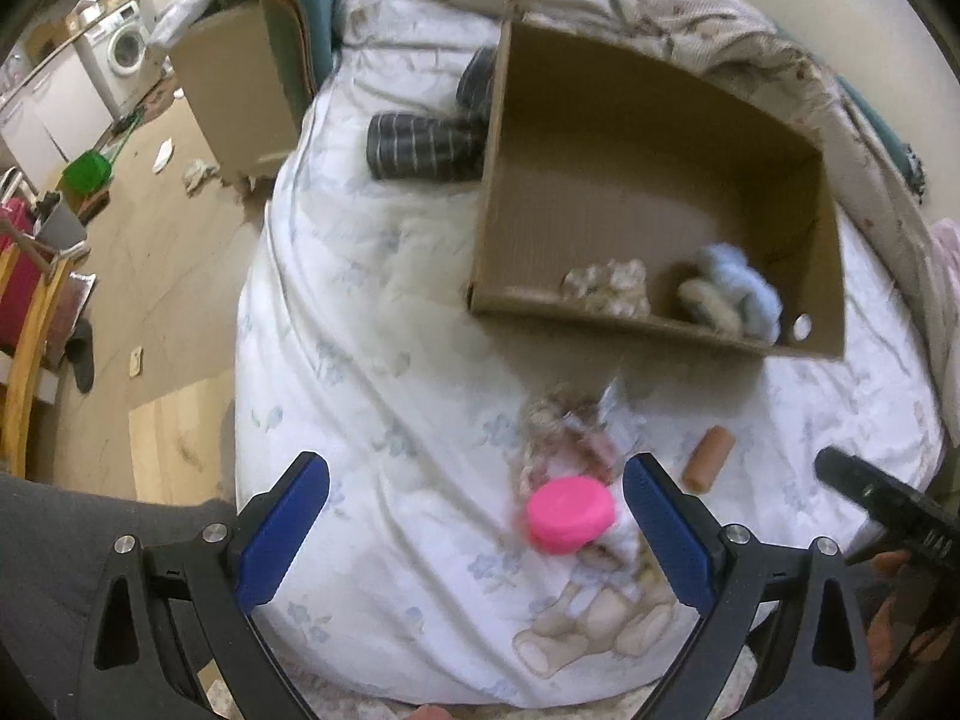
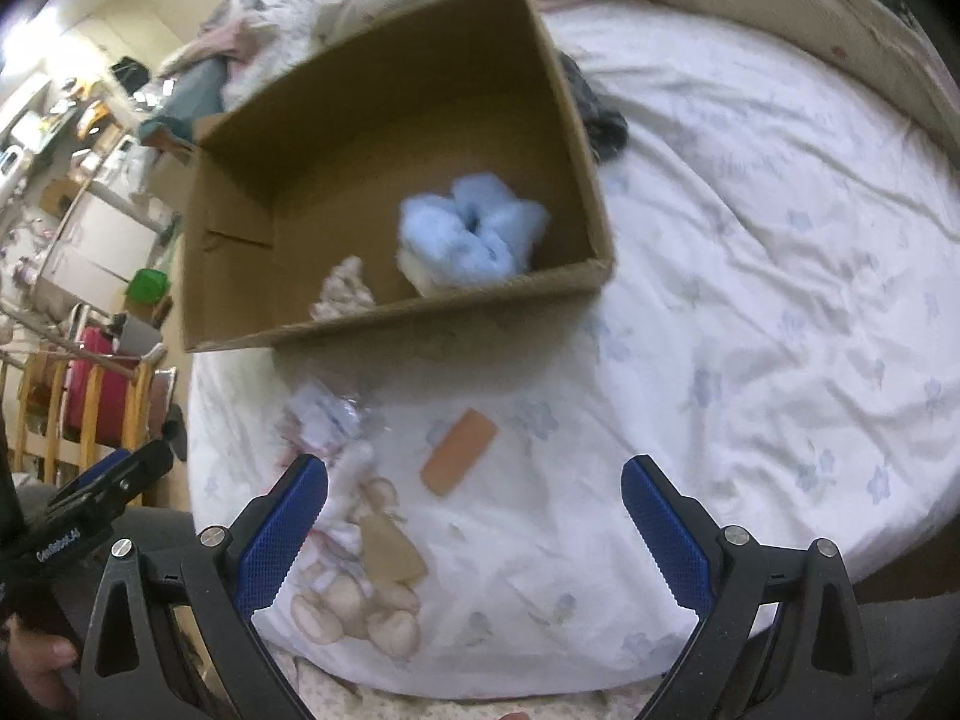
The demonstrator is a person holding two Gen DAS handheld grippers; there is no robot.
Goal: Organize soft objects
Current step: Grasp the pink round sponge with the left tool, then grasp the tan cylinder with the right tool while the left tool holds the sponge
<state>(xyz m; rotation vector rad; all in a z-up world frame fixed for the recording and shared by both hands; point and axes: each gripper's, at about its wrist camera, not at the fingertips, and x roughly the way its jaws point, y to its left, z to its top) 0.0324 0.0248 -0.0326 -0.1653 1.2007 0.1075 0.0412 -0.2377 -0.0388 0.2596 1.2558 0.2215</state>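
Observation:
An open cardboard box (image 1: 600, 306) (image 2: 384, 318) sits on a white bed. Inside it lie a fluffy light-blue soft item (image 1: 741, 288) (image 2: 474, 234) and a beige crumpled soft item (image 1: 609, 285) (image 2: 345, 291). On the sheet before the box lie a braided beige and pink soft piece (image 1: 558, 432), a pink round lid (image 1: 570, 513) and a tan cylinder (image 1: 711, 459) (image 2: 459, 450). My left gripper (image 1: 477, 522) is open, with the pink lid between its fingers. My right gripper (image 2: 474, 522) is open and empty above the sheet, near the tan cylinder.
A dark striped rolled cloth (image 1: 420, 144) lies left of the box. A crumpled quilt (image 1: 660, 6) is piled behind the box. A crinkled plastic wrapper (image 2: 327, 414) lies on the sheet. The bed's left edge drops to a floor with furniture and a washing machine (image 1: 120, 54).

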